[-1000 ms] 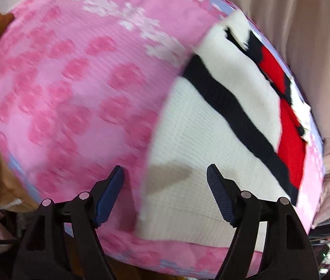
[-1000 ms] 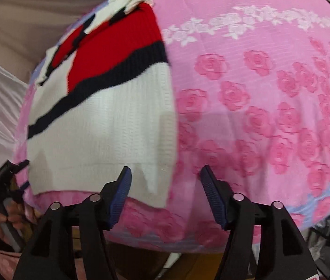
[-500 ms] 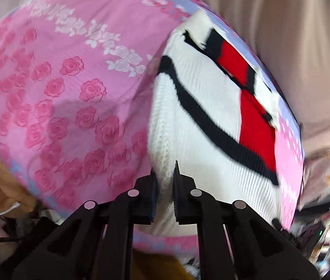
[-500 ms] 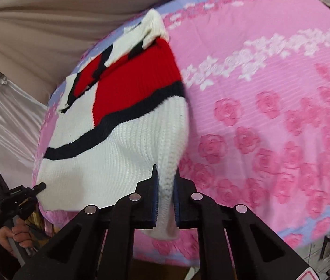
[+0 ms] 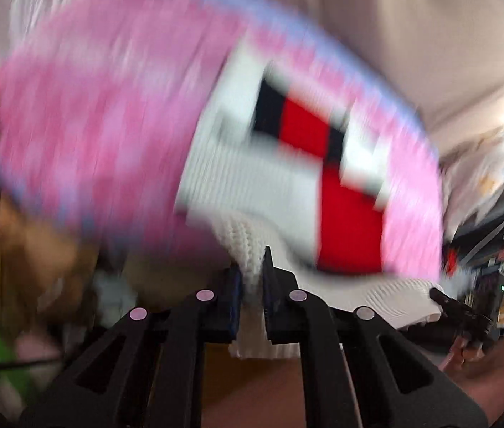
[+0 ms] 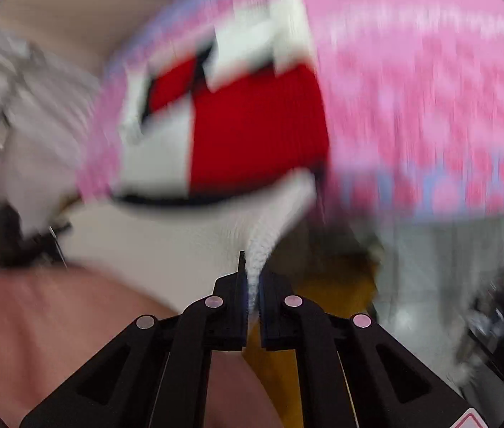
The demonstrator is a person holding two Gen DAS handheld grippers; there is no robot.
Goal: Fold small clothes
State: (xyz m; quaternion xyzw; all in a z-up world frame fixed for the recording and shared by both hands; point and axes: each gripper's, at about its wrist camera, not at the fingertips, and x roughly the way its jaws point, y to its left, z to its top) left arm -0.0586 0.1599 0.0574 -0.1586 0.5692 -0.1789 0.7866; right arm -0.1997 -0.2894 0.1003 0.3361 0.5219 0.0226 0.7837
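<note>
A small white knit sweater [image 5: 252, 182] with red blocks and dark stripes lies partly on a pink rose-print cloth [image 5: 102, 107]. My left gripper [image 5: 251, 278] is shut on the sweater's white hem, which is lifted off the cloth. My right gripper [image 6: 251, 281] is shut on the other end of the white hem [image 6: 259, 249]. The sweater [image 6: 252, 135] stretches from both grippers back up onto the pink cloth [image 6: 423, 89]. Both views are motion-blurred.
The pink cloth's near edge has a lilac border [image 6: 441, 189]. Beige curtain [image 5: 394, 18] hangs behind. Brown and green things [image 5: 31, 249] sit below left. Cluttered shelves [image 5: 501, 214] stand at the right. The other gripper [image 5: 462, 306] shows at the left view's right edge.
Both grippers closed on the sweater's hem, then pulled it back and up off the cloth's near edge. The sweater's lower part now hangs between them.
</note>
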